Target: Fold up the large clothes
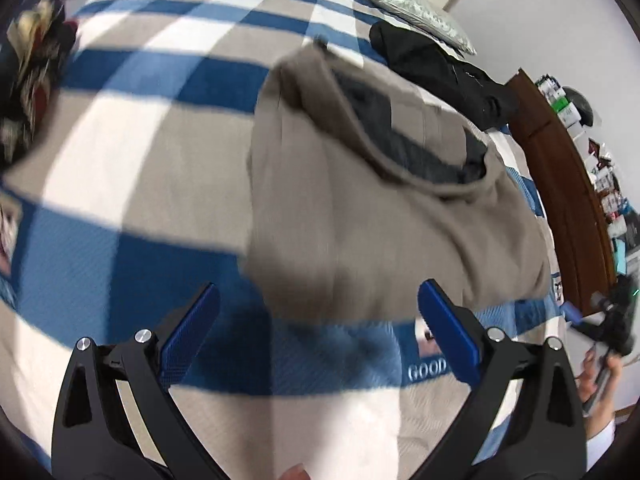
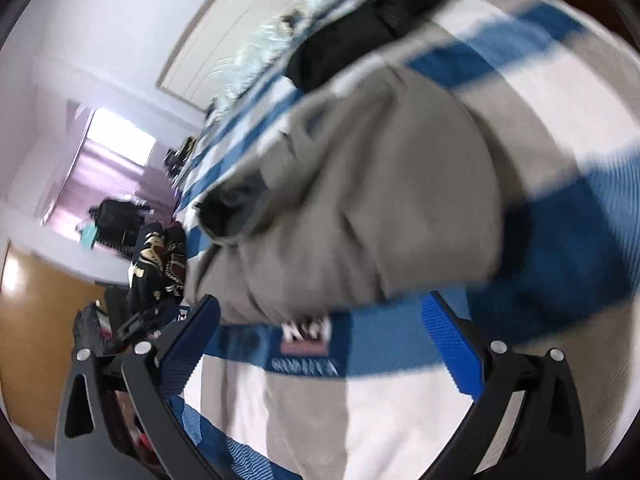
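Note:
A beige hooded garment [image 1: 360,208] with a dark grey hood lining lies folded on the blue, white and beige checked bedspread [image 1: 120,160]. My left gripper [image 1: 320,300] hangs above the bedspread just short of the garment's near edge, open, with nothing between its blue pads [image 1: 192,336]. In the right wrist view the same garment [image 2: 380,200] lies ahead, its hood opening at the left. My right gripper [image 2: 320,304] is open too, hovering over the near edge of the garment and holding nothing. Both views are blurred.
A black garment [image 1: 440,68] lies beyond the beige one near shiny pillows [image 1: 420,12]. A dark patterned pile [image 1: 32,80] sits at the bed's left. A brown footboard [image 1: 560,184] and a cluttered shelf stand right. A hand [image 1: 596,376] holds the other gripper.

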The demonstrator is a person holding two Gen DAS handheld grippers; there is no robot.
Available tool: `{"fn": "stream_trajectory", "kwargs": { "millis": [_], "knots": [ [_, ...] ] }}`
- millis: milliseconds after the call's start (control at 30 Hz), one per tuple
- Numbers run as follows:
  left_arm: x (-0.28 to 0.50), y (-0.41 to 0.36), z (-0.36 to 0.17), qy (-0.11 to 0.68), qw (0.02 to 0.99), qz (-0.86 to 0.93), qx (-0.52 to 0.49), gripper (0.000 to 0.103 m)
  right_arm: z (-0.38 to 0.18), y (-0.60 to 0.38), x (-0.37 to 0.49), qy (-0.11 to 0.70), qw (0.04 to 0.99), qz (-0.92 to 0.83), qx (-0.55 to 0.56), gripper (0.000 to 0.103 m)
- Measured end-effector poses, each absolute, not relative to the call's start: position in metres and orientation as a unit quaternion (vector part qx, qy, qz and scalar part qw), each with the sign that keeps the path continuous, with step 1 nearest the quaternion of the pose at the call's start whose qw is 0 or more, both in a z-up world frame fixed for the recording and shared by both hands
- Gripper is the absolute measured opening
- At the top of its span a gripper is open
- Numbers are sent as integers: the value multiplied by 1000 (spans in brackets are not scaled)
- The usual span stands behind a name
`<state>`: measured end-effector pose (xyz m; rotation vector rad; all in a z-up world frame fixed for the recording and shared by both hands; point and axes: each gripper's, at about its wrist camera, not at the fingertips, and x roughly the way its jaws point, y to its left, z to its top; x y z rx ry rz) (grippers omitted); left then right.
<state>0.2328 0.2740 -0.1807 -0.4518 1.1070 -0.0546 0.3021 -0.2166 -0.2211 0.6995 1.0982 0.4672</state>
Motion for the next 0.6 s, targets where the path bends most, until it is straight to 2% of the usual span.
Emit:
{"fn": "stream_trajectory", "kwargs": {
  "millis": [167,300,600],
  "knots": [
    [206,267,-227,517,787,-19,-336,96,-271,-225,285,493,750,191,397,99],
    [208,270,-247,492,768,31,-409,96,-279,-213,298,479,750,187,417,99],
    [237,268,-271,444,751,74,-483,96,-294,-206,333,442,743,167,474,99]
  ]
}}
